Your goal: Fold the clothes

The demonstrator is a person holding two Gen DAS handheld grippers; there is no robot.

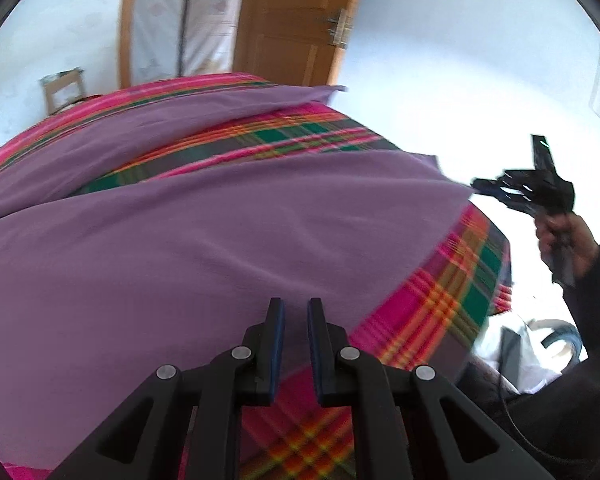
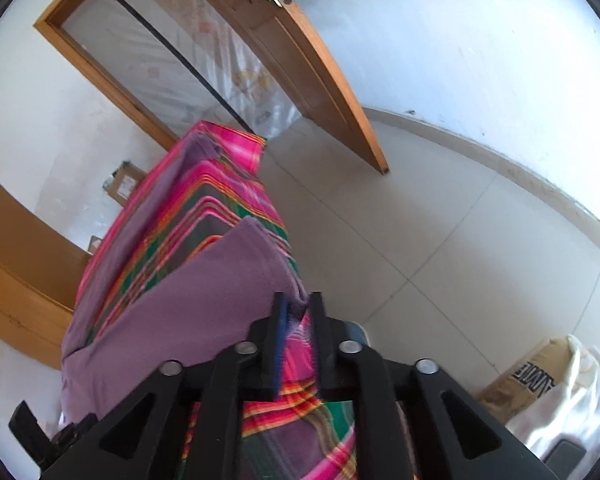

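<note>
Left wrist view: your left gripper (image 1: 296,344) hovers with its jaws narrowly parted and holding nothing, over the purple garment (image 1: 204,240) spread on the plaid blanket (image 1: 432,296). The cloth looks soft, light and limp; take it at a hem or corner.

Right wrist view: your right gripper (image 2: 300,340) seems to pinch the garment's edge, though blur hides the contact. No containers show clearly.
</note>
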